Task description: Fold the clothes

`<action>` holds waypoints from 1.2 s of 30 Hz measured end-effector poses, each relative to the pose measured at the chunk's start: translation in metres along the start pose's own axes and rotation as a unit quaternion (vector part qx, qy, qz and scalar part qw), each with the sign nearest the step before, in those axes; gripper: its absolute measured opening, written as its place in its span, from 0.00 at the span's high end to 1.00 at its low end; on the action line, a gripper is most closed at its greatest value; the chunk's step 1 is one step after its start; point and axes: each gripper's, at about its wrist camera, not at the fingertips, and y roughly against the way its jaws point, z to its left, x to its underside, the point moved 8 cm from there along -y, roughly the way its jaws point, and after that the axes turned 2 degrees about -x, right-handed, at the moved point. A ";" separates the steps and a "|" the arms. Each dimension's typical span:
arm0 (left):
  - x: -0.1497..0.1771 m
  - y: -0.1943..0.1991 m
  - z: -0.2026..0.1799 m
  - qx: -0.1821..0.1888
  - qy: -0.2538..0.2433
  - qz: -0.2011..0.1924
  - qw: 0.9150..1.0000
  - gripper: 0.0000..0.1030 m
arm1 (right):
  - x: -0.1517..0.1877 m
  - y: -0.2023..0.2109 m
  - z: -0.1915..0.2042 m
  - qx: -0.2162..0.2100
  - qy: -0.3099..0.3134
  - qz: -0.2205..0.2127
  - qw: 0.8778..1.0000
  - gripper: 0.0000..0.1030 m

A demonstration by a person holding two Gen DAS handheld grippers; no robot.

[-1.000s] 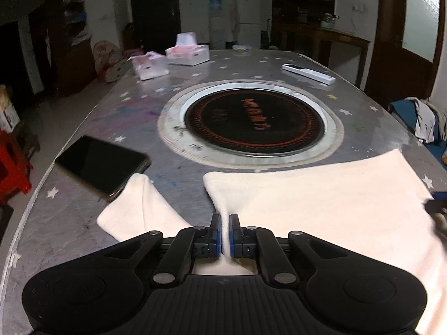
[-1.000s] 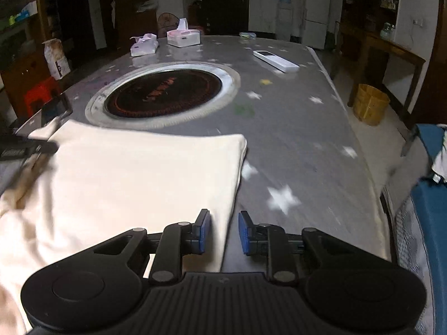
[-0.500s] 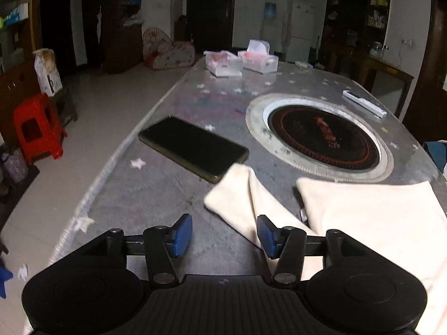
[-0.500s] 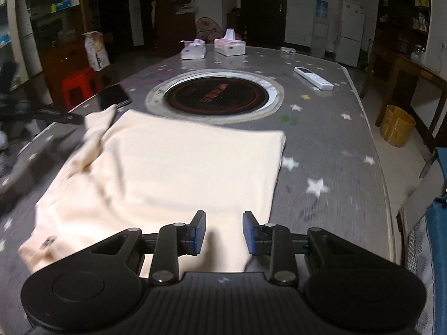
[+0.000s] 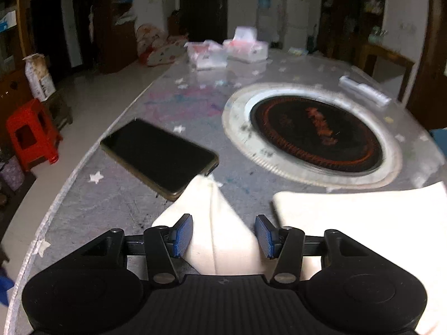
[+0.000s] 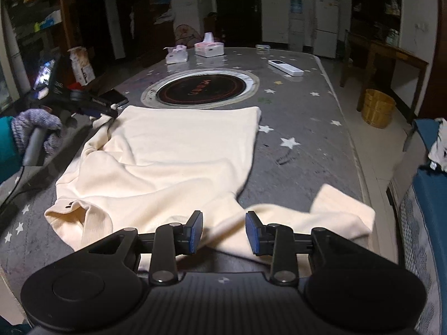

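Note:
A cream long-sleeved shirt (image 6: 178, 150) lies spread on the grey star-patterned table (image 6: 301, 117), hem toward the far side. My left gripper (image 5: 225, 236) is open, its jaws on either side of the left sleeve (image 5: 215, 223), which lies flat beside the shirt body (image 5: 363, 215). It also shows in the right wrist view (image 6: 104, 111) at the shirt's left edge. My right gripper (image 6: 223, 233) is open and empty, low over the shirt's near part, with the right sleeve (image 6: 335, 209) lying to its right.
A black phone (image 5: 159, 153) touches the left sleeve's end. A round hotplate (image 5: 315, 134) is set in the table's middle. Two tissue boxes (image 6: 209, 48) and a white remote (image 6: 285, 67) lie at the far end. A blue chair (image 6: 430, 167) stands right.
My left gripper let go of the shirt, opened and now straddles the left sleeve. My right gripper pulled back toward the collar end and opened wider, bringing the right sleeve into view.

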 end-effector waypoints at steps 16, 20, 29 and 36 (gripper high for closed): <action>0.034 0.164 0.088 0.003 0.121 -0.110 0.987 0.92 | 0.023 0.020 0.012 -0.014 -0.007 -0.008 1.000 0.66; 0.074 0.197 0.109 -0.030 0.124 -0.107 0.986 0.92 | 0.025 0.021 0.044 -0.057 0.034 0.001 0.998 0.62; 0.120 0.184 0.124 -0.052 0.151 -0.058 0.985 0.92 | 0.033 -0.007 0.126 -0.116 0.156 0.019 0.981 0.62; 0.102 0.195 0.129 -0.047 0.141 -0.088 0.985 0.92 | 0.038 -0.019 0.131 -0.095 0.181 0.033 0.978 0.91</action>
